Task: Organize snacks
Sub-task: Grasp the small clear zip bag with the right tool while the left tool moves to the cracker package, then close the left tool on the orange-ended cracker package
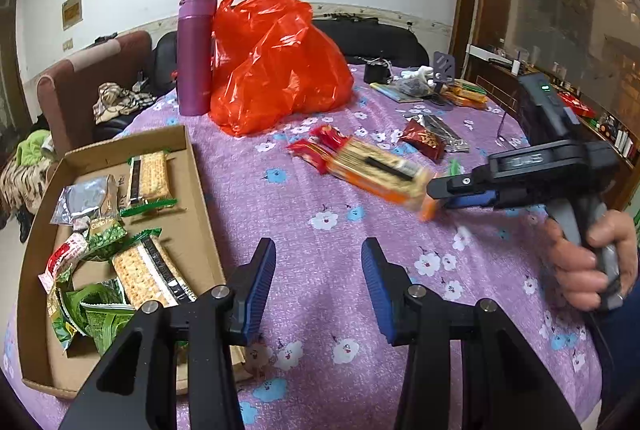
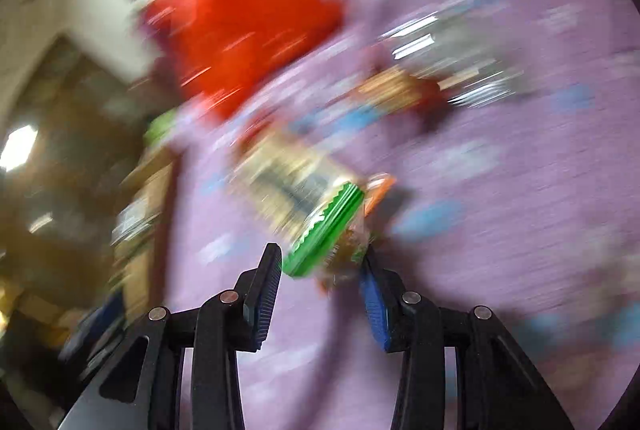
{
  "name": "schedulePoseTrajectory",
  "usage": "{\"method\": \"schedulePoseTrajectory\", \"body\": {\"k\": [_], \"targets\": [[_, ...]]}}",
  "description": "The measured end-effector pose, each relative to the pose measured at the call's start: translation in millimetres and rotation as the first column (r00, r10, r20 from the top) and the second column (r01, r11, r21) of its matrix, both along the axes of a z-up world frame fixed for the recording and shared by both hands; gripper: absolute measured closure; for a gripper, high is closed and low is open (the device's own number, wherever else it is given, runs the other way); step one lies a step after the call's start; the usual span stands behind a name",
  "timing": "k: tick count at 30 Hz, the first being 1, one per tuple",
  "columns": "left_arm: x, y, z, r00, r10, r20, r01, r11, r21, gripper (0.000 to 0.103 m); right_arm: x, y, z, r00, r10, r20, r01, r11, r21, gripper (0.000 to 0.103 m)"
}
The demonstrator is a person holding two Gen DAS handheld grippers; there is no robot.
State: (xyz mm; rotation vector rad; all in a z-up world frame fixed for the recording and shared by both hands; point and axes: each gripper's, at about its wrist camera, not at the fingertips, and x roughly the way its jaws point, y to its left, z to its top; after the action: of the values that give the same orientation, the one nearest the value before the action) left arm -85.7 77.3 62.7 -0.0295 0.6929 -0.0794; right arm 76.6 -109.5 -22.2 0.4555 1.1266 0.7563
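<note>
A cardboard box [image 1: 196, 186] at the left holds several cracker packs and green snack bags. My left gripper [image 1: 318, 286] is open and empty over the purple cloth beside the box. My right gripper [image 1: 436, 196] comes in from the right, its tips at the end of an orange-ended cracker pack [image 1: 380, 172]. In the blurred right wrist view its jaws [image 2: 322, 270] stand apart, with cracker packs [image 2: 320, 226] just ahead between the tips; contact is unclear. A red-ended cracker pack [image 1: 316, 150] and a dark red snack bag [image 1: 424, 140] lie on the cloth.
A red plastic bag [image 1: 276, 58] and a purple bottle [image 1: 196, 54] stand at the back. More snacks and small items [image 1: 440, 90] lie at the far right. A sofa [image 1: 92, 78] is behind the table on the left.
</note>
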Motion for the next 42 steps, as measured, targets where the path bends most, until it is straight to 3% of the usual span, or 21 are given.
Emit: {"method": "schedulePoseTrajectory", "body": {"k": [3, 6, 9, 11, 18, 23, 26, 30, 36, 39, 42], "targets": [[5, 2, 0, 1.0, 0.012, -0.008, -0.011, 1.0, 0.003, 0.059, 4, -15, 11, 0.993, -0.069, 0.092, 0.074, 0.996, -0.053, 0.059], [9, 3, 2, 1.0, 0.017, -0.009, -0.017, 1.0, -0.003, 0.059, 6, -30, 8, 0.99, -0.112, 0.087, 0.116, 0.992, -0.043, 0.059], [13, 5, 5, 1.0, 0.024, -0.01, -0.024, 1.0, -0.017, 0.059, 4, -18, 7, 0.992, -0.071, 0.103, 0.08, 0.994, -0.079, 0.059], [14, 7, 6, 0.999, 0.032, -0.007, -0.032, 0.999, -0.027, 0.059, -4, -2, 13, 0.986, -0.039, 0.164, 0.064, 0.987, -0.147, 0.059], [24, 11, 8, 0.998, 0.057, -0.04, -0.059, 0.997, -0.051, 0.058, -3, 22, 1, 0.974, -0.016, 0.224, 0.095, 0.933, -0.347, 0.06], [48, 6, 12, 0.992, 0.085, -0.098, -0.092, 0.993, -0.079, 0.047, -16, 37, -1, 0.947, 0.044, 0.32, 0.124, 0.865, -0.486, 0.066], [64, -5, 14, 0.989, 0.088, -0.117, -0.097, 0.992, -0.077, 0.038, -15, 28, 0, 0.951, 0.017, 0.309, 0.137, 0.872, -0.469, 0.069], [93, -16, 11, 0.979, 0.105, -0.176, -0.129, 0.983, -0.131, 0.036, -8, 4, 4, 0.952, -0.07, 0.299, 0.199, 0.882, -0.427, 0.071], [140, -30, -13, 0.932, 0.159, -0.327, -0.225, 0.959, -0.175, 0.032, -1, -21, 9, 0.942, -0.186, 0.279, 0.285, 0.884, -0.372, 0.071], [157, -41, -24, 0.912, 0.201, -0.357, -0.27, 0.95, -0.154, 0.032, -2, -22, 11, 0.937, -0.197, 0.288, 0.298, 0.881, -0.368, 0.071], [172, -53, -35, 0.896, 0.246, -0.37, -0.292, 0.954, -0.072, 0.031, -5, -22, 16, 0.931, -0.196, 0.309, 0.307, 0.877, -0.37, 0.071]]}}
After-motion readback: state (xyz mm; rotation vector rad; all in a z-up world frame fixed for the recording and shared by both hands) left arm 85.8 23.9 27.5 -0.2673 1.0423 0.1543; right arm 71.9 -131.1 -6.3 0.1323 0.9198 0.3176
